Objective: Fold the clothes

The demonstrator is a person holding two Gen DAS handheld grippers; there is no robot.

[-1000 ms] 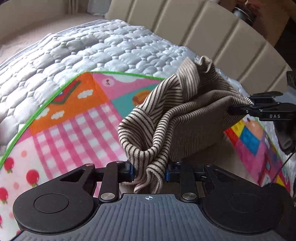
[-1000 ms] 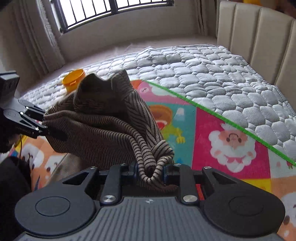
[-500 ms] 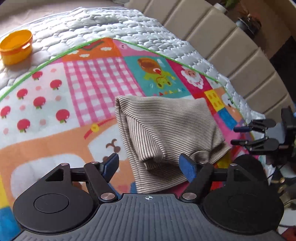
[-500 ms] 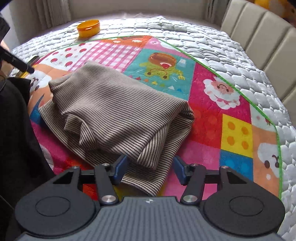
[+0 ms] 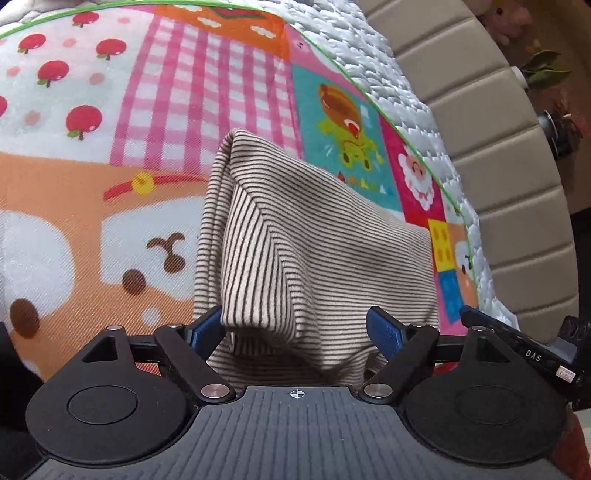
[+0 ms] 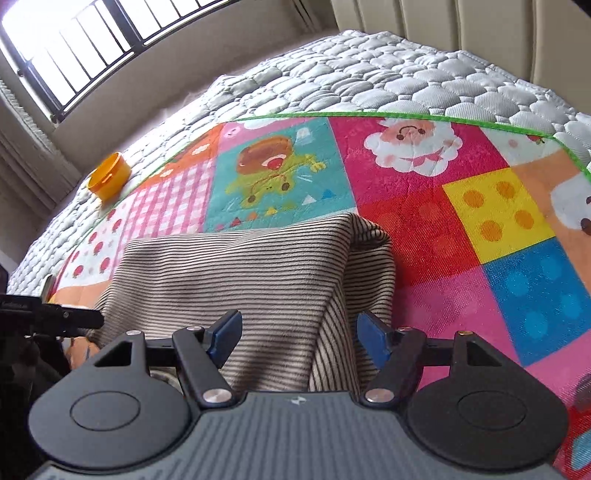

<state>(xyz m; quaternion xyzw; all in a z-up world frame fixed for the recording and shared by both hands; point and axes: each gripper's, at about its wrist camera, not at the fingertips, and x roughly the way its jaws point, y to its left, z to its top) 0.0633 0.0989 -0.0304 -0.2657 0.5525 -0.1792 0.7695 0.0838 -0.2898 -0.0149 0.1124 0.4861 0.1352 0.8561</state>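
A folded brown-and-cream striped garment lies on a colourful play mat on the bed. My left gripper is open, low over the garment's near edge, its blue pads on either side of the top fold. The garment also shows in the right wrist view. My right gripper is open too, straddling the garment's near right corner. The right gripper's finger shows at the right edge of the left wrist view. The left gripper's finger shows at the left edge of the right wrist view.
The mat lies on a grey quilted mattress cover. An orange round lid sits at the mat's far left corner. A beige padded headboard runs along the right. A barred window is behind.
Both grippers let go of the garment, which now lies folded on the mat. Both have since come down close over its near edge, jaws open.
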